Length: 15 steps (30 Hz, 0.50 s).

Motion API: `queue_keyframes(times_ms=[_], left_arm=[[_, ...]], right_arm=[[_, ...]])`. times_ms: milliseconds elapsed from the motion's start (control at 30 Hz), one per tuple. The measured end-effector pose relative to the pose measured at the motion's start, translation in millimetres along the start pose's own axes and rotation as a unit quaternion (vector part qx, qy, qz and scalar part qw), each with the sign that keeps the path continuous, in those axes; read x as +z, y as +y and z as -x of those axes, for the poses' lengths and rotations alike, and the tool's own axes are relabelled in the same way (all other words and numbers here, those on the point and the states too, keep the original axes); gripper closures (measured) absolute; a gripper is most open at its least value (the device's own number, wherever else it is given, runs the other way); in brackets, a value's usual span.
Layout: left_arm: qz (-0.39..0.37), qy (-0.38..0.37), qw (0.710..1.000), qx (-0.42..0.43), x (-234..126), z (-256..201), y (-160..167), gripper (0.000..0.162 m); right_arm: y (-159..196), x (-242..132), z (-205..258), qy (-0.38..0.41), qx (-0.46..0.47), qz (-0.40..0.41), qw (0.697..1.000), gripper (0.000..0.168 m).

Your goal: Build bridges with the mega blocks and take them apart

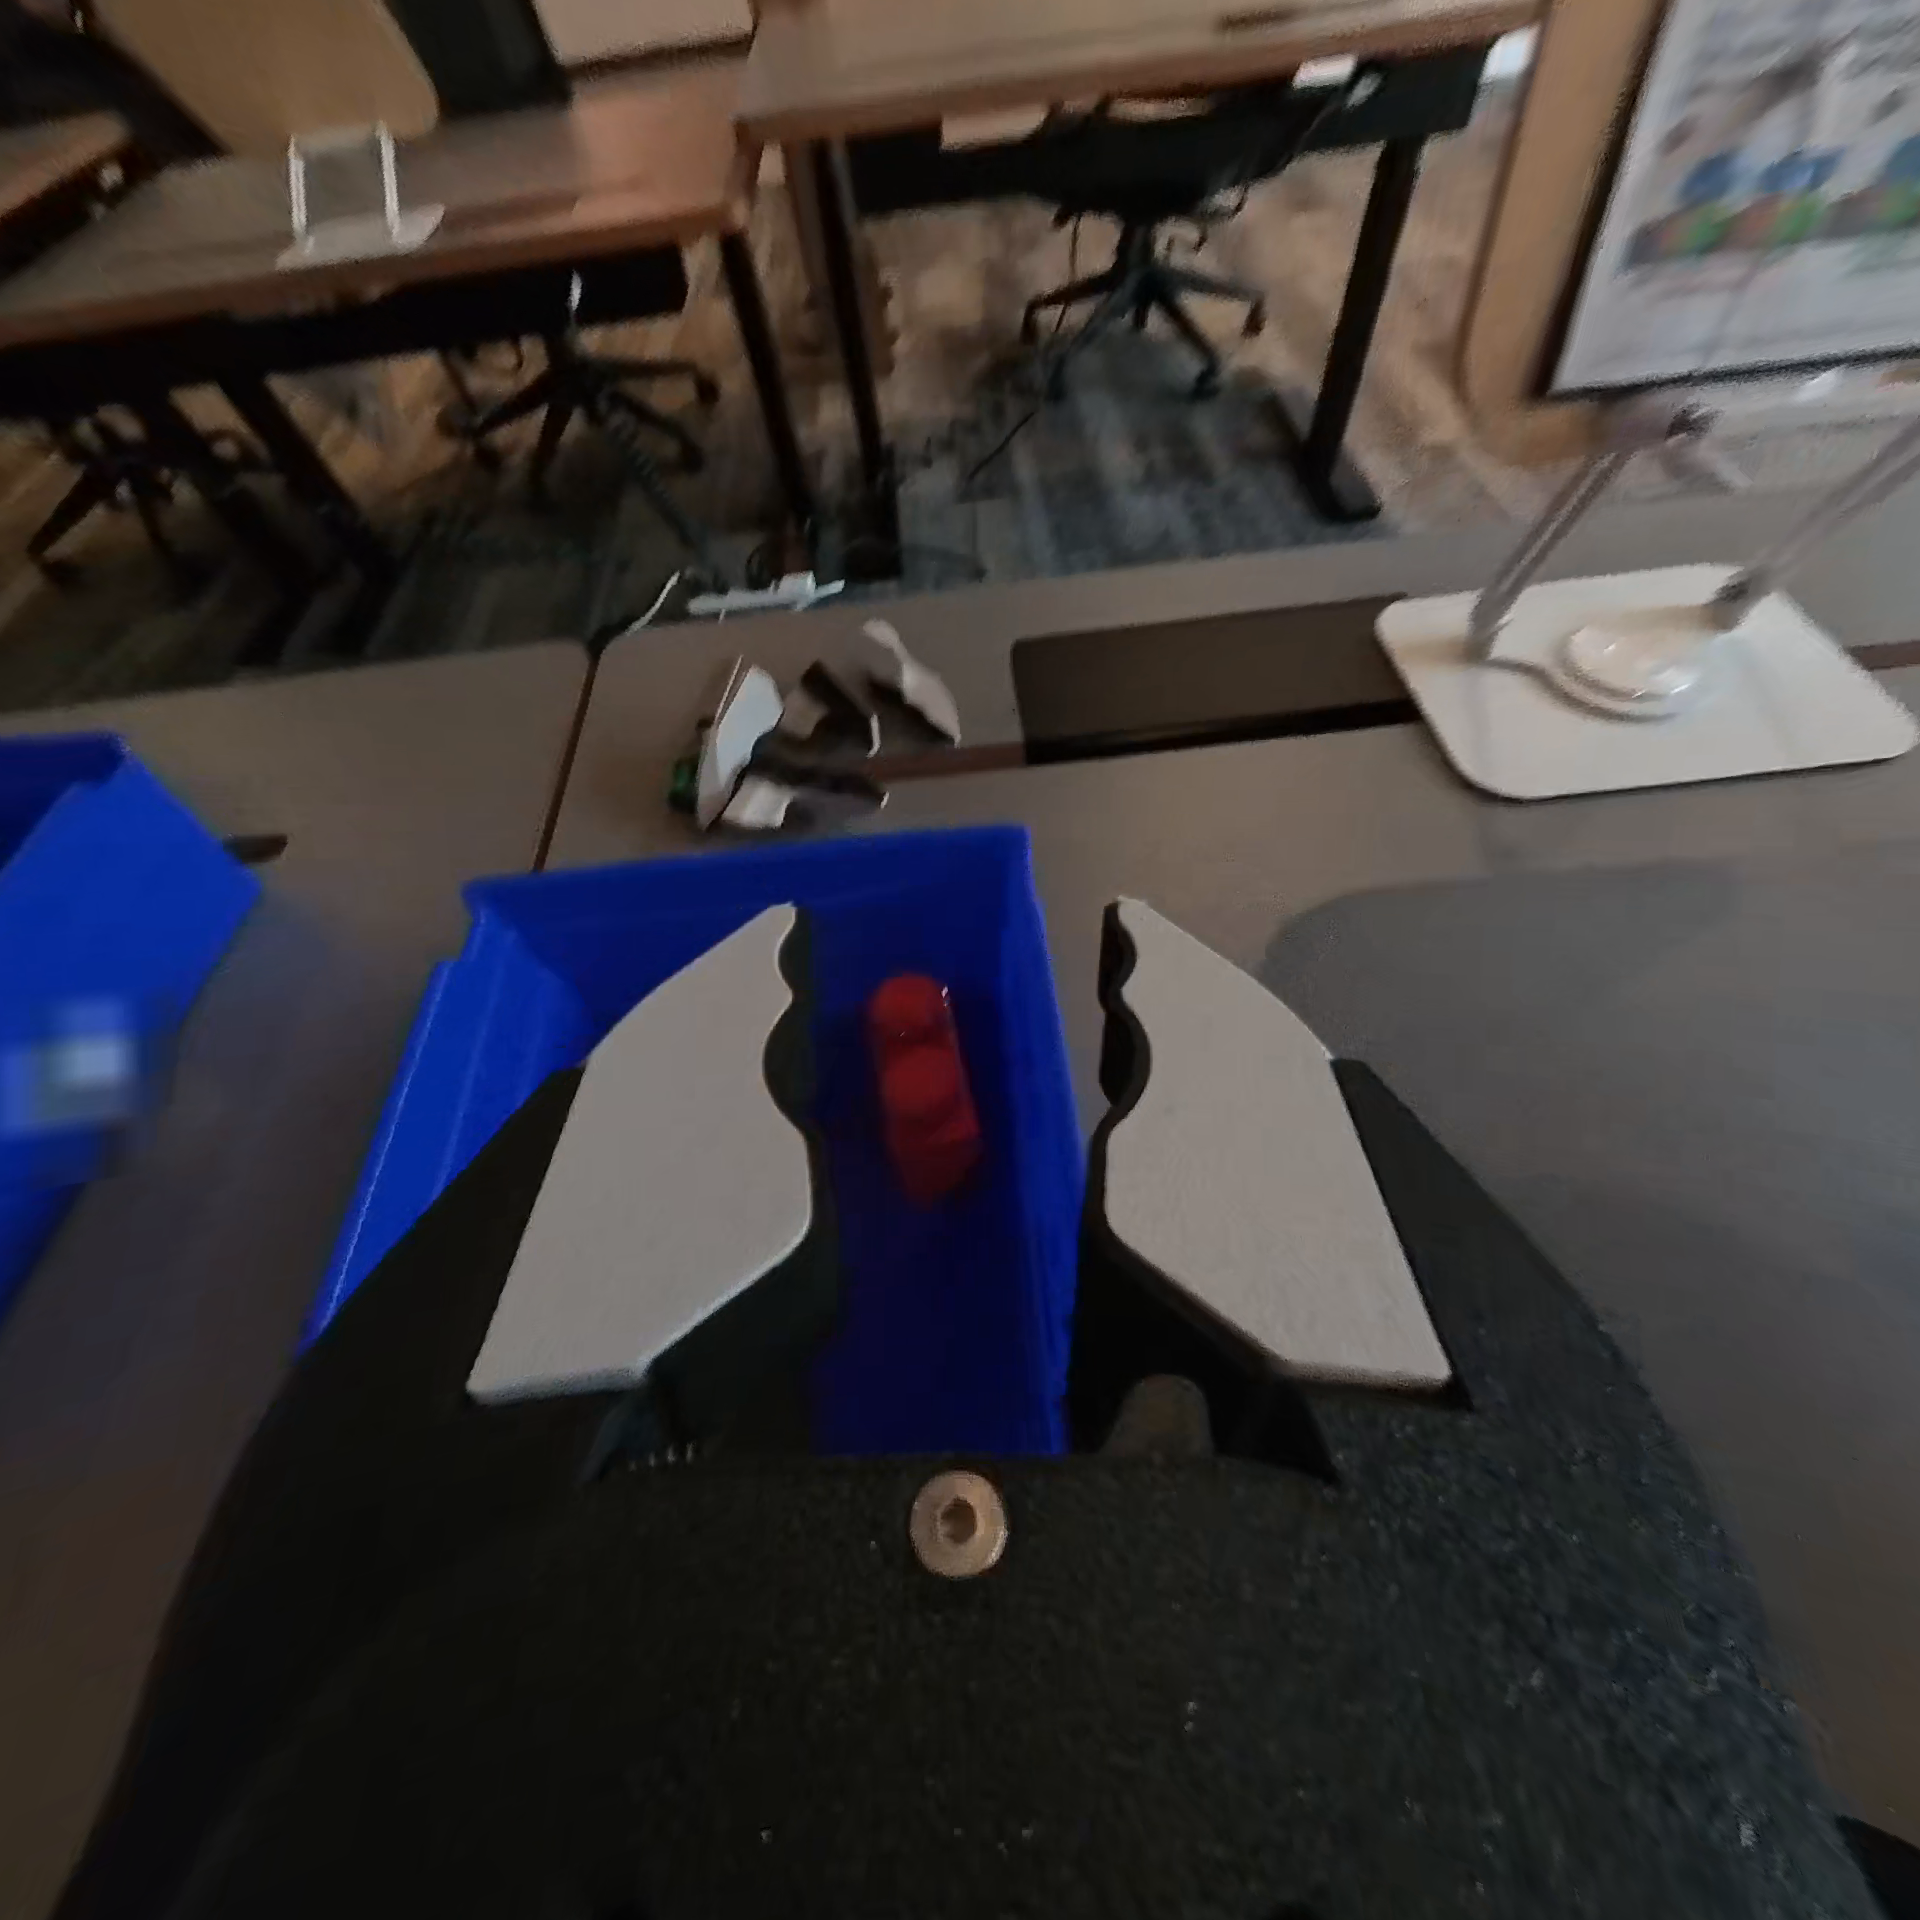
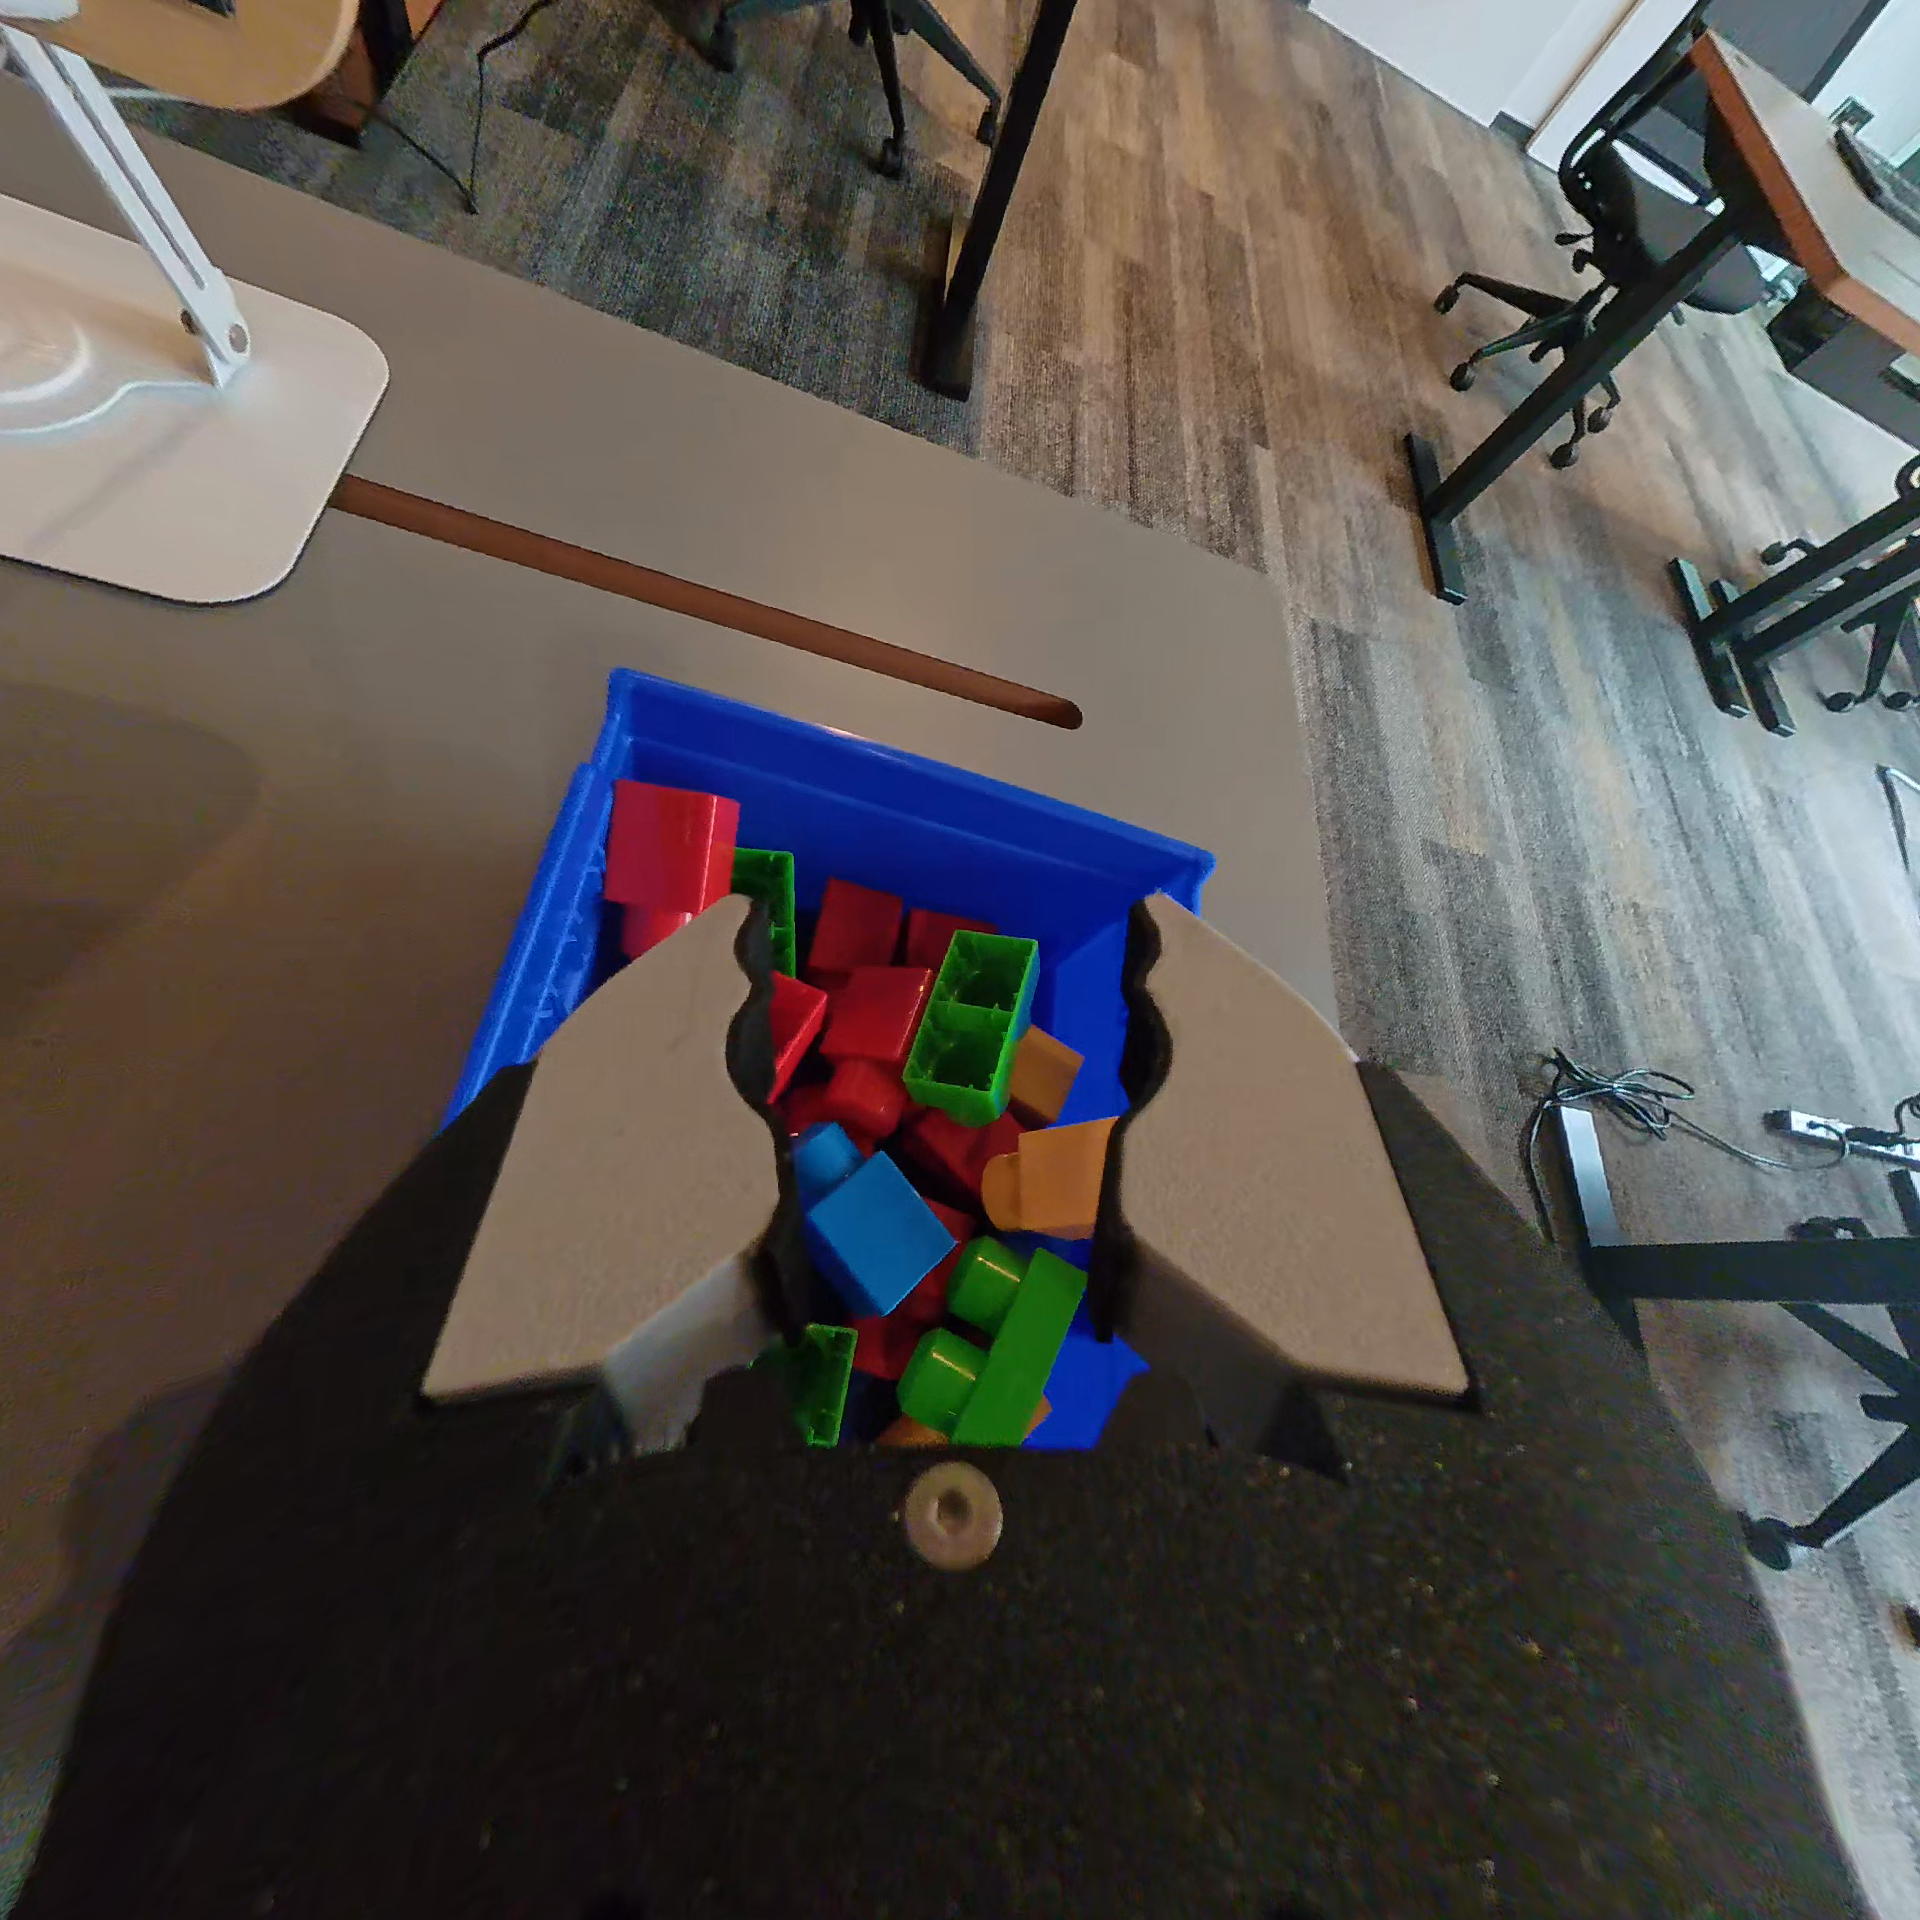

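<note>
In the left wrist view, my left gripper [image 1: 951, 920] is open and empty above a blue bin [image 1: 914, 883]. A single red block [image 1: 920, 1091] lies on the bin floor between the fingers, below them. In the right wrist view, my right gripper [image 2: 940, 920] is open and empty above another blue bin [image 2: 883, 790] filled with several mega blocks. Among them are a blue block [image 2: 873, 1226], a green block [image 2: 971, 1023] lying hollow side up, an orange block [image 2: 1049, 1174], a green two-stud block [image 2: 997, 1340] and red blocks [image 2: 670, 842].
A second blue bin [image 1: 94, 935] stands at the left. A spare grey-and-black gripper part [image 1: 821, 727] lies beyond the bin. A white lamp base [image 1: 1631, 675] sits at the right; it also shows in the right wrist view [image 2: 156, 416]. The table edge [image 2: 1309, 935] runs close to the right bin.
</note>
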<state>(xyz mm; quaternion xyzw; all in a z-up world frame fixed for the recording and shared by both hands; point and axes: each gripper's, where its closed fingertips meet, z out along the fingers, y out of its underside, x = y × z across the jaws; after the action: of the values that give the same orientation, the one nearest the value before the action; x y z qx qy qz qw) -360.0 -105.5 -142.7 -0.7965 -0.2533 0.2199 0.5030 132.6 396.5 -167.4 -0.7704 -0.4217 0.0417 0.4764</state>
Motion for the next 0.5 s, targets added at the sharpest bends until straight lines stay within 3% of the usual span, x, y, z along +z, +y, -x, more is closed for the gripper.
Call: queue_keyframes(times_ms=[233, 500], left_arm=[[0.085, -0.021, 0.995, -0.05, 28.9, 28.8, 48.6, 0.112], [0.186, -0.005, 0.981, -0.055, 63.2, 26.3, 93.4, 0.11]], right_arm=[[-4.4, -6.3, 3.4, 0.003, -0.014, -0.002, 1.0, 0.103], [-6.9, -15.4, 1.9, 0.003, -0.014, -0.014, 1.0, 0.103]])
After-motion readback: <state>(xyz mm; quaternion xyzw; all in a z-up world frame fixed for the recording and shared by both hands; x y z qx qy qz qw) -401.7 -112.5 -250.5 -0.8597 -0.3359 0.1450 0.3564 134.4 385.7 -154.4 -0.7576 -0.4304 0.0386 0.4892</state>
